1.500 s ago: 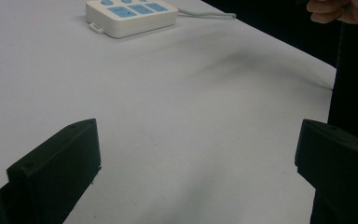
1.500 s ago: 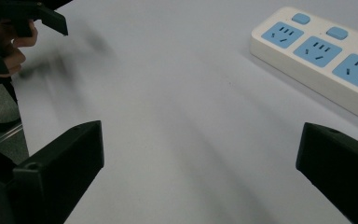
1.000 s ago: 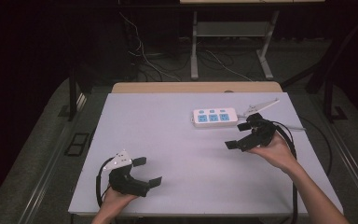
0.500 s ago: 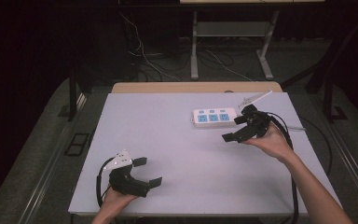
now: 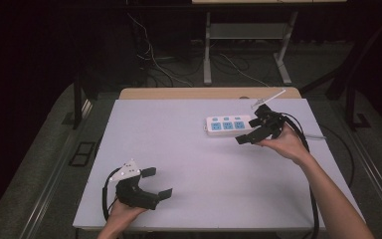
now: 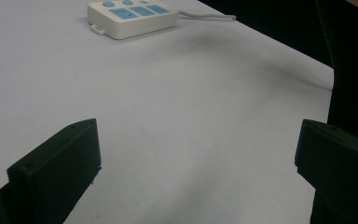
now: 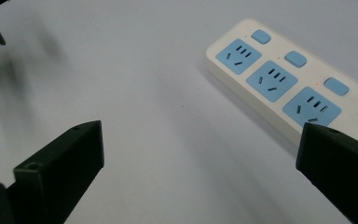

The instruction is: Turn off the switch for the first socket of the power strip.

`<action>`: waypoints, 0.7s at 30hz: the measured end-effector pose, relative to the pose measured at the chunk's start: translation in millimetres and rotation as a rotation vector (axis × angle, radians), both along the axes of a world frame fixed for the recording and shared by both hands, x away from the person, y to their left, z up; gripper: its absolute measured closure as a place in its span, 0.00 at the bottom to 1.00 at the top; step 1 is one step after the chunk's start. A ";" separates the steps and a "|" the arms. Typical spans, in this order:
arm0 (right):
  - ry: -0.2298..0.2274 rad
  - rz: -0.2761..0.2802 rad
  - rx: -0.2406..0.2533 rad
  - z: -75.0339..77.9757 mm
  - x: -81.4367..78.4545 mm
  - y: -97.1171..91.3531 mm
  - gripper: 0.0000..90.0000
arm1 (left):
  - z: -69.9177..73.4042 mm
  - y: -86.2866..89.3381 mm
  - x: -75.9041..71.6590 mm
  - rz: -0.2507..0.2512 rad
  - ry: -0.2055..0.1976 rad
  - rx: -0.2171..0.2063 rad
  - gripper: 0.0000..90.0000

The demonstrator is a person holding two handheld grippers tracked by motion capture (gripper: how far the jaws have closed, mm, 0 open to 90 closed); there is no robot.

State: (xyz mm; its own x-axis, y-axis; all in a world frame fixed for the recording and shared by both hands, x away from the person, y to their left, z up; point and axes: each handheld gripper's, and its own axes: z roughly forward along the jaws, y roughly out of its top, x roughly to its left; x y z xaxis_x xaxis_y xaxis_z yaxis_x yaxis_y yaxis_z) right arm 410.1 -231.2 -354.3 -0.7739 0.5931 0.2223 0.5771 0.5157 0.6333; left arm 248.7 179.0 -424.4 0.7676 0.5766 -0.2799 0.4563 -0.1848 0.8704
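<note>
High view: above the near edge, facing forward and down on the bench (image 5: 189, 149).
Gripper views: low, close; both share the power strip (image 6: 130, 17).

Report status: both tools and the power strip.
Right tool open, empty, beside the power strip, not touching. Left tool open, empty, low at the near table edge. Nothing between right tool and strip.

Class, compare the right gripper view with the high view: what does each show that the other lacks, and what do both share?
Right gripper view alone: the socket slots on the power strip, up close. High view alone: both hands, the left tool open near the table's front edge, the right tool beside the strip, and floor cables. Shared: the white strip with blue sockets on the table.
</note>
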 end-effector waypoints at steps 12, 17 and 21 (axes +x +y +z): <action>0.003 -0.019 0.002 3.7 23.4 -0.5 0.01 | -0.1 1.8 1.0 0.005 0.000 -0.005 0.00; 0.000 -0.048 0.013 7.2 34.0 -4.1 0.01 | -0.4 2.2 1.5 0.003 0.002 -0.006 0.00; 0.002 -0.064 0.018 7.1 41.0 -6.9 0.01 | -0.5 2.5 1.5 0.003 0.001 -0.004 0.00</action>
State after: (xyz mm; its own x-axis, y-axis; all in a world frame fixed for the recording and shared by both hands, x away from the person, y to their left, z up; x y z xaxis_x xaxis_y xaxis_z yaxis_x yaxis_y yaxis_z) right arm 451.0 -238.1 -347.2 -0.7343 0.6369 0.2347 0.6095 0.4664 0.6411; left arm 250.2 181.5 -424.9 0.7655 0.5777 -0.2833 0.4581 -0.1800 0.8705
